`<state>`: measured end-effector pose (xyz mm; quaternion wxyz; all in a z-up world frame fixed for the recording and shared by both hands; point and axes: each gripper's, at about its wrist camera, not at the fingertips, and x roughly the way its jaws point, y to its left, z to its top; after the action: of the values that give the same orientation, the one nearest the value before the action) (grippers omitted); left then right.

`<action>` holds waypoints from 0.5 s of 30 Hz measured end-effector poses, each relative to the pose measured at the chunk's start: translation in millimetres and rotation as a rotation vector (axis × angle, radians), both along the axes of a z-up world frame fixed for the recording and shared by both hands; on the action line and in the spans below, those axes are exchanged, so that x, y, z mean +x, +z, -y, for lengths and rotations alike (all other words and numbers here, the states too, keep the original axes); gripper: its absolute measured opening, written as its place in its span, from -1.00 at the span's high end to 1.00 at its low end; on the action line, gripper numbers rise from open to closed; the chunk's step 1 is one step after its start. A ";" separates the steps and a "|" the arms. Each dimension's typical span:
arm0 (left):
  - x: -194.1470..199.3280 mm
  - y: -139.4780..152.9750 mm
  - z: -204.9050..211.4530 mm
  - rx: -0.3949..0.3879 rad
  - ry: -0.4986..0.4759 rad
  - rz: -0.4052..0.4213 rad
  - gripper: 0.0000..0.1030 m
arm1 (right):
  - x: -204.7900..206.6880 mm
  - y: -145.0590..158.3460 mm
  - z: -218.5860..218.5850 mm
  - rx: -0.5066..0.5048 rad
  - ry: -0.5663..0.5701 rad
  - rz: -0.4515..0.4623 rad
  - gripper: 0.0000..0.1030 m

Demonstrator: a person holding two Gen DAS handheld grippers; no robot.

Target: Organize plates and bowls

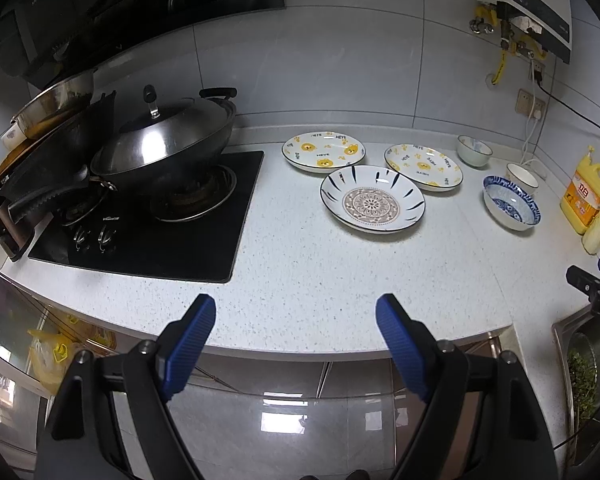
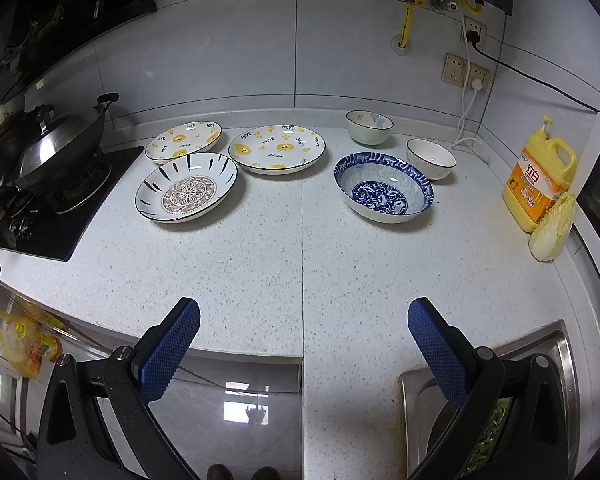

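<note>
Overall: speckled white countertop [image 2: 260, 264] | grey tiled wall [image 2: 220, 60] | stove [image 1: 148, 220] left

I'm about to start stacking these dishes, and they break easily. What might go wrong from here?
1. The patterned plate overlaps a bear plate; lifting either may drag the other.
2. The blue bowl sits close to the white bowl, so an open right gripper may knock it.
3. Smooth plate rims could slip from the pads.
</note>
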<state>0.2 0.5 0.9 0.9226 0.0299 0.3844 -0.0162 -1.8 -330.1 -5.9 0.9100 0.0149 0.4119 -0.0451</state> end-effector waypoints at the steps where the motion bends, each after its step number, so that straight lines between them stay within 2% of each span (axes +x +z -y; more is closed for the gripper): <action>1: 0.1 0.2 -0.1 -0.002 -0.001 0.000 -0.59 | 0.3 0.0 -0.3 -0.001 0.000 0.000 -0.98; 15: 2.3 1.0 5.0 -0.001 -0.009 -0.003 -0.59 | 1.0 2.4 0.1 -0.003 0.000 0.004 -0.98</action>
<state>2.5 -4.6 1.9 0.9219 0.0310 0.3857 -0.0209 -0.8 -330.1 -3.5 0.9107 0.0137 0.4102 -0.0456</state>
